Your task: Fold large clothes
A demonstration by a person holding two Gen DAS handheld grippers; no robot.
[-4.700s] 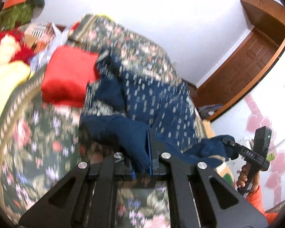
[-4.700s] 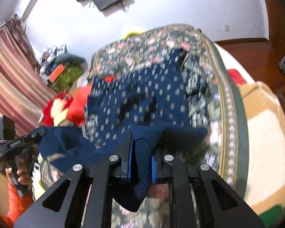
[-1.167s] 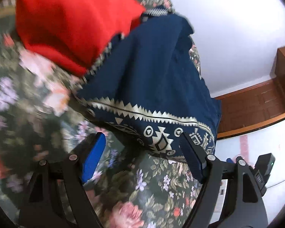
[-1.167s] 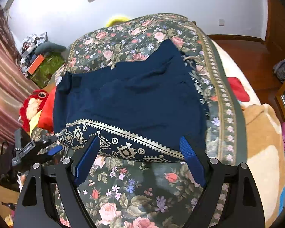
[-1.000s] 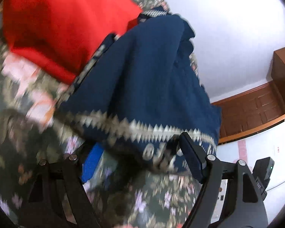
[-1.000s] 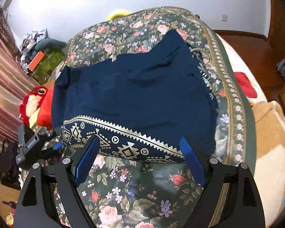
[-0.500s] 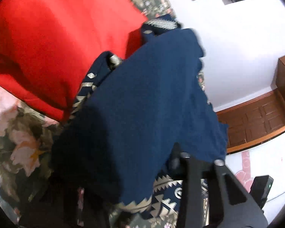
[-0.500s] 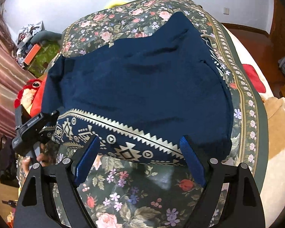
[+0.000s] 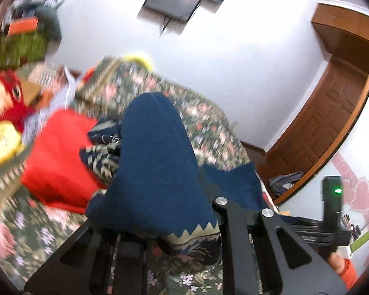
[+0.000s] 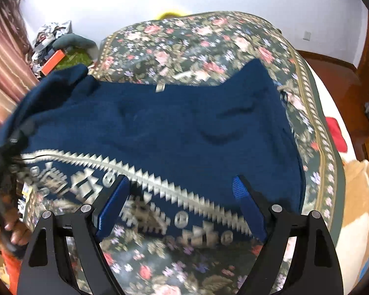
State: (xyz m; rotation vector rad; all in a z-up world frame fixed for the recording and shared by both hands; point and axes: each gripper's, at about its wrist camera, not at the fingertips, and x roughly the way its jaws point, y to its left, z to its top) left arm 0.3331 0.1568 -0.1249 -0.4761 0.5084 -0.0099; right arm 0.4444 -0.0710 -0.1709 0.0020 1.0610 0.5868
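Left gripper [image 9: 169, 236]: I read its jaws as having just been closing, and they now pinch the patterned hem of the navy sweater [image 10: 174, 127], so that cloth drapes up and over the fingers and fills the middle of the left wrist view. The pads themselves are hidden under the fabric.

Right gripper [image 10: 182, 206]: jaws spread wide, blue pads [image 10: 246, 204] bare, nothing between them. It hangs over the hem band with the zigzag trim, at 6 o'clock of the garment; whether the pads touch the cloth I cannot tell.

The sweater lies spread on the floral bedspread [image 10: 209, 39], its body flat, its corner at 9 o'clock lifted off the bed by the left gripper. That side is motion-blurred.

A red cushion [image 9: 59, 162] sits on the bed at 9 o'clock of the lifted cloth in the left wrist view, touching the sweater's patterned part.
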